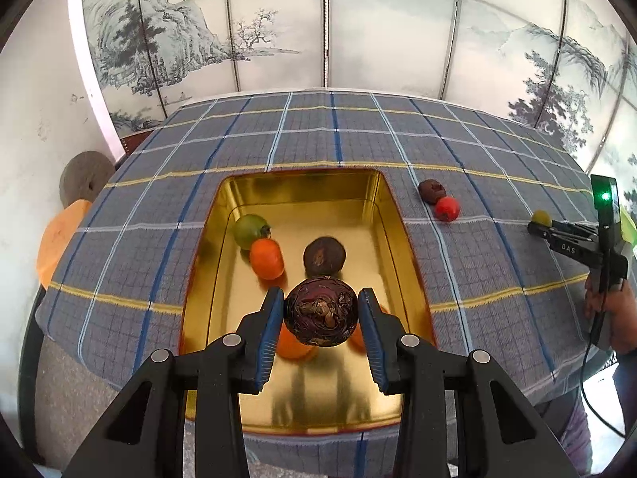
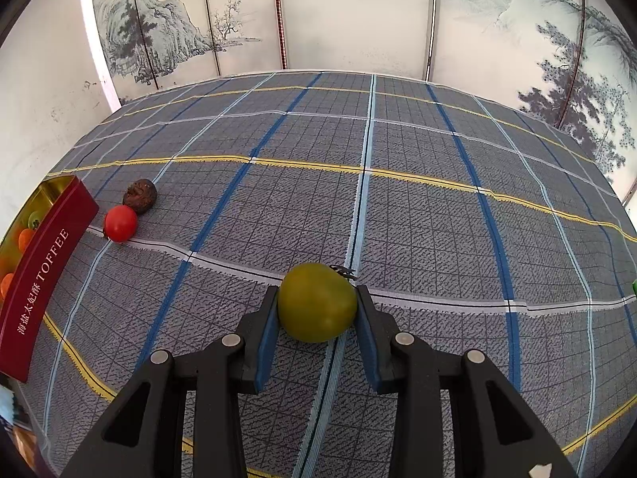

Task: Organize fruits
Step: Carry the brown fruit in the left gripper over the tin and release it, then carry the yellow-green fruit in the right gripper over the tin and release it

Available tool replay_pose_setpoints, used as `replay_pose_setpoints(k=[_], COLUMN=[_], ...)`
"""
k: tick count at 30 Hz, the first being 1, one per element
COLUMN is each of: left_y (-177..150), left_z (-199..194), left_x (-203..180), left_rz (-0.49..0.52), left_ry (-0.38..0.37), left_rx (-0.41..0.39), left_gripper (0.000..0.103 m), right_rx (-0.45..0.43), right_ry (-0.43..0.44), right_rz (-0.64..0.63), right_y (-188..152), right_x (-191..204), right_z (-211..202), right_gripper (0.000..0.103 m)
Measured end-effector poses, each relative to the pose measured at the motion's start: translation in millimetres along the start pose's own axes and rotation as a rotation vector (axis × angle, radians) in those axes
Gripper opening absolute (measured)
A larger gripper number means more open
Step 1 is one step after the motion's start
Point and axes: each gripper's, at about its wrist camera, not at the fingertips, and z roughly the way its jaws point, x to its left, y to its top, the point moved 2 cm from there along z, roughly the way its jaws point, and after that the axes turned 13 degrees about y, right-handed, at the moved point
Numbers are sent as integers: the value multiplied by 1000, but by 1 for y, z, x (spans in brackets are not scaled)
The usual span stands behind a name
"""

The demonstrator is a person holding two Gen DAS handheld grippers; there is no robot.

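Note:
My left gripper [image 1: 321, 312] is shut on a dark wrinkled purple fruit [image 1: 321, 311], held above the near half of a gold tin [image 1: 223, 279]. Inside the tin lie a green fruit [image 1: 251, 231], an orange fruit [image 1: 266, 259], another dark fruit [image 1: 324, 255] and orange fruits partly hidden behind the held one. My right gripper [image 2: 317, 304] is shut on a yellow-green fruit [image 2: 317, 302] low over the plaid cloth; the left wrist view shows that gripper [image 1: 537, 225] at the far right with the fruit [image 1: 542, 217]. A red fruit [image 2: 120, 223] and a dark brown fruit [image 2: 139, 196] sit together on the cloth.
The plaid tablecloth [image 2: 398, 219] covers the table, bare to the right of the tin. The tin's red side [image 2: 43, 275] reads TOFFEE. A painted folding screen [image 1: 326, 24] stands behind the table. A person's hand [image 1: 613, 310] grips the right tool. Round cushions [image 1: 83, 183] lie left of the table.

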Motion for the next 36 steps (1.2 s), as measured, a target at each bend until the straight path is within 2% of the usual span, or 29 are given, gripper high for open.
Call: replay_pose_setpoints(k=[7, 11, 14, 16, 21, 22, 25, 26, 36], left_y=[40, 60, 68, 72, 75, 75, 74, 74, 65], left_z=[26, 61, 83, 96, 111, 112, 105, 100, 47], left_x=[0, 3, 5, 3, 1, 1, 2, 2, -1], left_rz=[-3, -43, -59, -46, -27, -23, -20, -19, -4], left_ry=[11, 56, 67, 110, 140, 142, 152, 171, 274], left_rx=[-18, 23, 52, 72, 102, 99, 71, 42, -72], left_gripper=[40, 40, 40, 40, 41, 44, 67, 72, 72], right_rx=[0, 0, -1, -1, 0, 0, 0, 0, 4], right_ry=[-1, 1, 3, 3, 2, 2, 1, 1, -8], right_rz=[0, 2, 3, 4, 3, 3, 3, 2, -6], right_y=[0, 0, 0, 0, 0, 0, 0, 0, 1], right_x=[0, 0, 0, 0, 0, 1, 1, 0, 2], right_z=[0, 0, 0, 0, 0, 0, 0, 0, 1], right_gripper=[34, 34, 34, 34, 34, 34, 34, 34, 34])
